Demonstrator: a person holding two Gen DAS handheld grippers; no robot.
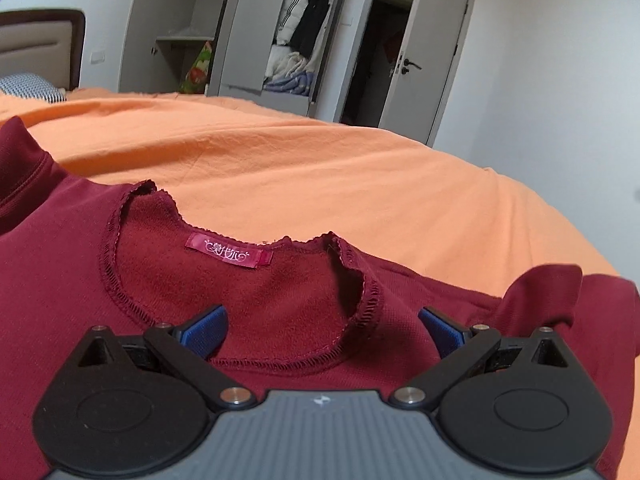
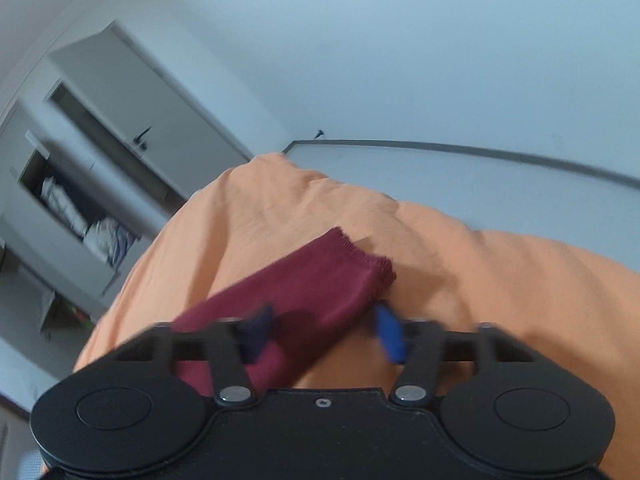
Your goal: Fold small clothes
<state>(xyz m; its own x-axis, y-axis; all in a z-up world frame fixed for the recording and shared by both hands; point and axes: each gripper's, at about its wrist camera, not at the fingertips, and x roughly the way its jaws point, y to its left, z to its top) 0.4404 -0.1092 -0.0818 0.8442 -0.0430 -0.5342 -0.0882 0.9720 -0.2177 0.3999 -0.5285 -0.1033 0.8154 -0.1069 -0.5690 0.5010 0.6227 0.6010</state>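
Sleeve work looks like the step in hand: the right gripper [image 2: 320,332] hovers low over a dark red sleeve [image 2: 304,292] whose frilled cuff [image 2: 366,262] lies just ahead of its fingers, which stand apart with the cloth running between and under them, nothing clamped. To do it well, I would close on both layers of the sleeve a little behind the cuff, lift only enough to clear the orange bedsheet [image 2: 500,280], and carry it across the body so the crease falls at the shoulder seam, keeping it flat instead of dragging. The left gripper [image 1: 322,330] has its fingers spread wide too, holding nothing, poised over the red top [image 1: 60,300] with the open neckline [image 1: 240,280] and its pink label [image 1: 228,255] just beyond the fingertips; it could press down near the collar to stop the garment sliding. Only the left view shows the collar, a ruffled shoulder [image 1: 540,296] beyond the right-hand finger and the open wardrobe [image 1: 296,36] behind the bed; only the right view, somewhat blurred, shows the cuff end
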